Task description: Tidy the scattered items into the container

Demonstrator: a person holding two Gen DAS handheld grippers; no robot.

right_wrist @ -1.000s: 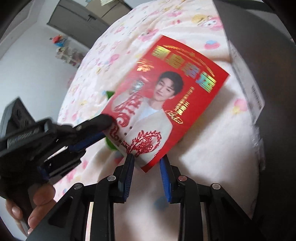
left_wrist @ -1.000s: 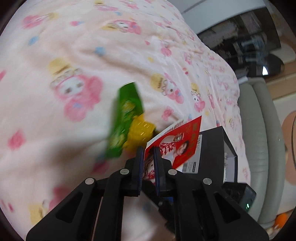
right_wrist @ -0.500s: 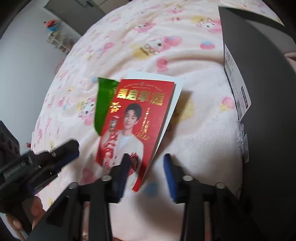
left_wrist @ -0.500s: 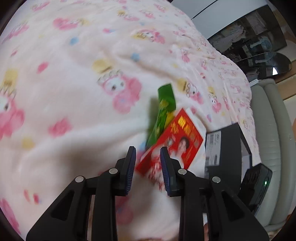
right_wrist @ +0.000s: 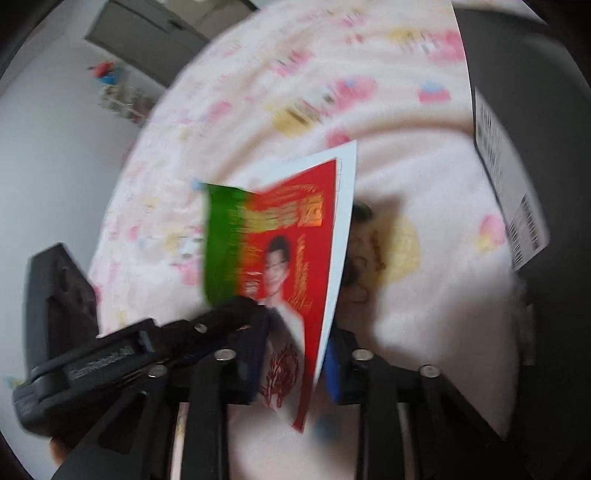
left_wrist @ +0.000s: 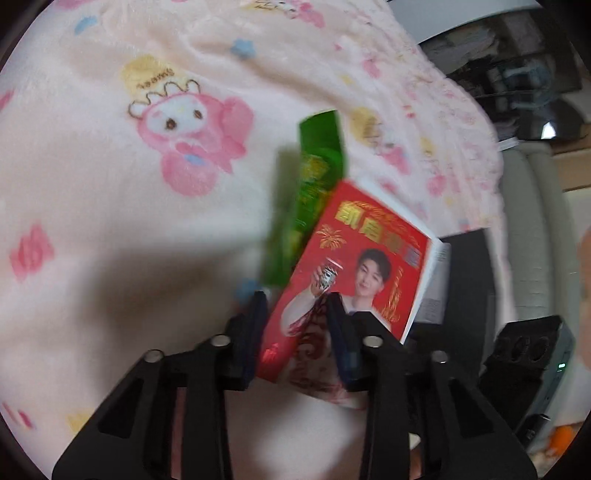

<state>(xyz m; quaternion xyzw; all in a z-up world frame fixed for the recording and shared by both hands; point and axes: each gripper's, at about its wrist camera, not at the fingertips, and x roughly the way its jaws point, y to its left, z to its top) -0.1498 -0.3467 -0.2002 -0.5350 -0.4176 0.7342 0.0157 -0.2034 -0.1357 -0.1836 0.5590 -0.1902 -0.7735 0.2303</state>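
Note:
A red printed card (left_wrist: 362, 273) with a man's picture stands tilted off the pink blanket, its lower end between the fingers of both grippers. It also shows in the right wrist view (right_wrist: 291, 273). A green sachet (left_wrist: 314, 184) lies just behind it, also visible in the right wrist view (right_wrist: 221, 240). My left gripper (left_wrist: 295, 314) is open, its fingers either side of the card's lower edge. My right gripper (right_wrist: 295, 354) is open around the card's lower end. The black box (left_wrist: 465, 280) sits to the right, also seen in the right wrist view (right_wrist: 524, 110).
A pink cartoon-print blanket (left_wrist: 147, 184) covers the bed. A grey padded headboard or chair (left_wrist: 532, 229) stands beyond the box. Dark shelves (left_wrist: 517, 66) are at the far right. A white wall and a grey cabinet (right_wrist: 147, 33) show in the right wrist view.
The left gripper opened, backed off, then came back in around the card's lower edge. The card has risen from lying flat to standing on edge between both grippers.

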